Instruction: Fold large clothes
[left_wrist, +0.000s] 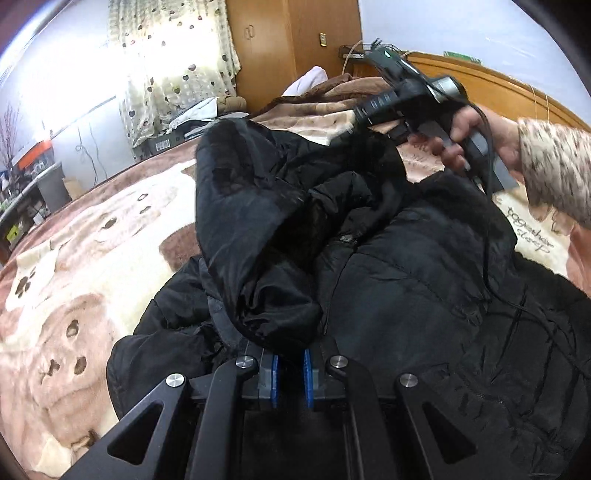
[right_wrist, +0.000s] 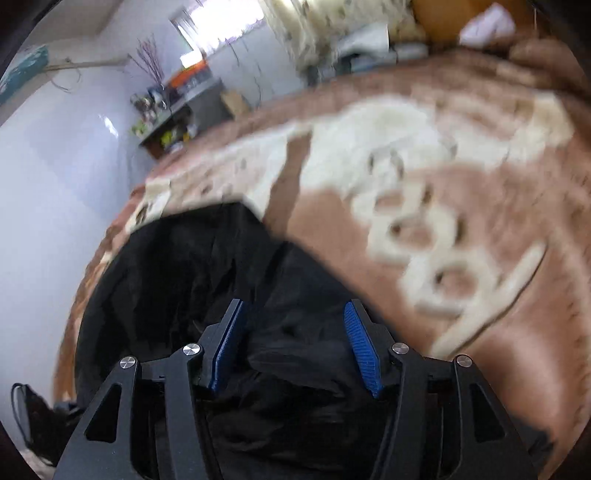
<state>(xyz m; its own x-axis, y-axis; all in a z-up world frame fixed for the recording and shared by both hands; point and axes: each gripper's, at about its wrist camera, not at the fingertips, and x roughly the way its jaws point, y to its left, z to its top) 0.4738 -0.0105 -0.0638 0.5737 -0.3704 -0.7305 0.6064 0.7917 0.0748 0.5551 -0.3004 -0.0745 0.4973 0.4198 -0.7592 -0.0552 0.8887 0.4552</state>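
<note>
My left hand-held gripper (left_wrist: 291, 369) is clenched on a bunched fold of the black puffer jacket (left_wrist: 424, 295), which lies on the bed's brown bear-print blanket (left_wrist: 92, 258), frame centre. My right hand-held gripper (right_wrist: 295, 343) hangs released over the jacket, jaws spread, nothing between the pads. Right wrist view is blurred. Its cable (left_wrist: 491, 221) trails across the jacket. Wooden headboard (left_wrist: 498, 85) upper right, heart-print curtain (left_wrist: 166, 66) upper left.

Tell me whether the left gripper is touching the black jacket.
Touching. The left wrist view shows the left gripper with its blue pads nearly together, pinching a bunched fold of the black jacket.
</note>
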